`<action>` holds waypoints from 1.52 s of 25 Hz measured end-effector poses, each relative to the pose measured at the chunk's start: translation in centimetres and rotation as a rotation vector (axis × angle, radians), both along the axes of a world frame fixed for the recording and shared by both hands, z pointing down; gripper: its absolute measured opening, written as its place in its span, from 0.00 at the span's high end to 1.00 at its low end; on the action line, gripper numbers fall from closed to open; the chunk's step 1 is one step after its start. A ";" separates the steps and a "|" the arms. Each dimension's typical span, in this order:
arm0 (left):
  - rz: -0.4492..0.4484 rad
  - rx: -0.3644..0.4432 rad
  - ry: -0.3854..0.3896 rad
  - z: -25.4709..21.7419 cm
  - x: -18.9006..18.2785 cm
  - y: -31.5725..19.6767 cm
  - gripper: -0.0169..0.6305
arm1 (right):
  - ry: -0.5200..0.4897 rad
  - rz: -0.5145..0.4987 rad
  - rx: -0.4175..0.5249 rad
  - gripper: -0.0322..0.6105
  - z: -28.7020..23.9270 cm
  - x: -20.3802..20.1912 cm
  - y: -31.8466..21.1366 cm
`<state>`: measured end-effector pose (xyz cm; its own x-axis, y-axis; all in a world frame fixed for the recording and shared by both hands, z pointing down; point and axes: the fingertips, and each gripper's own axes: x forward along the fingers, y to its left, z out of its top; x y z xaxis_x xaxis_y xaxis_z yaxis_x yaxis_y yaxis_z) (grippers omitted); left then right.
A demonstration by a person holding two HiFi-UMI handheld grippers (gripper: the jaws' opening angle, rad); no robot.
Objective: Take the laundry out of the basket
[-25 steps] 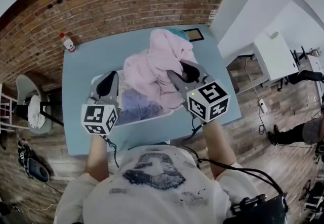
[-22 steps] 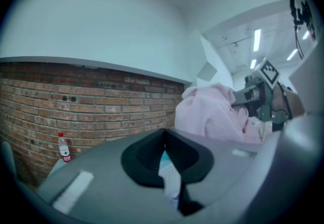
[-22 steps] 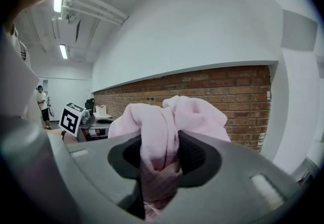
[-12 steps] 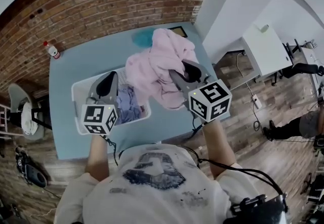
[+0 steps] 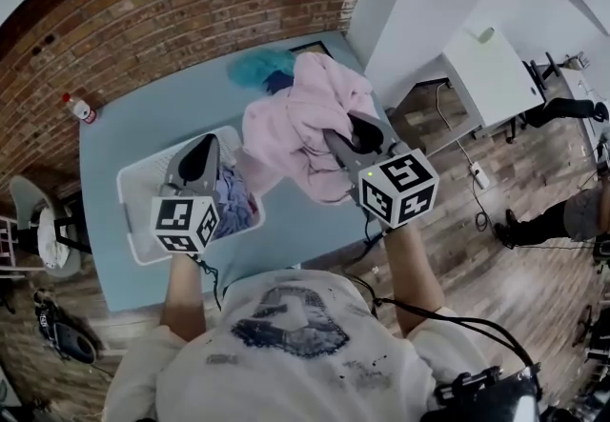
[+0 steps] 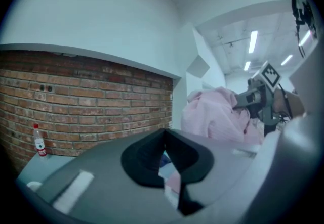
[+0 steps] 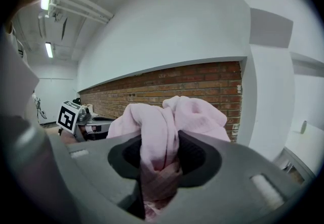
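The right hand-held gripper (image 5: 345,136) is clamped on the pink garment (image 5: 295,120), lifted right of the laundry basket (image 5: 133,220), while the left hand-held gripper (image 5: 202,151) is closed and empty; the next move is probably to lay it on the table (image 5: 143,120).

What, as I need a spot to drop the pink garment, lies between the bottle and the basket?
Nothing: in the head view, the blue table is bare between the bottle and the basket.

An office-like workroom: brick wall (image 5: 191,1) at the far side, white desk (image 5: 491,77) and wooden floor (image 5: 519,187) on the right, ceiling strip lights (image 6: 251,42).
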<state>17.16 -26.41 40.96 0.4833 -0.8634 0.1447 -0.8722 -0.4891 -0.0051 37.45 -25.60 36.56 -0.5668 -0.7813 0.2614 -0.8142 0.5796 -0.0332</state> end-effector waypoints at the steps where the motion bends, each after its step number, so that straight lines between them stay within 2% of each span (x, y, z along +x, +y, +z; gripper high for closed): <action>1: 0.003 -0.004 0.000 0.2 0.1 -0.1 0.99 | 0.001 0.005 -0.002 0.74 0.2 0.1 -0.1; 8: 0.013 -0.036 -0.005 1.6 1.0 -0.5 0.99 | 0.018 0.010 -0.043 0.74 3.3 0.3 -0.6; 13: 0.006 -0.058 -0.011 3.3 1.0 -0.4 0.99 | 0.061 0.037 -0.082 0.74 7.2 0.8 -0.9; 27: -0.016 -0.125 -0.031 6.8 1.0 -0.6 0.99 | 0.076 0.093 -0.214 0.74 17.3 1.4 -2.2; 38: -0.033 -0.150 -0.035 8.3 0.7 -0.9 0.99 | 0.178 0.115 -0.316 0.73 25.4 2.2 -3.1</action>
<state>17.90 -27.29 49.23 0.4471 -0.8462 0.2900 -0.8885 -0.4574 0.0353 39.60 -28.67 61.98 -0.4043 -0.7019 0.5864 -0.8822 0.4684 -0.0476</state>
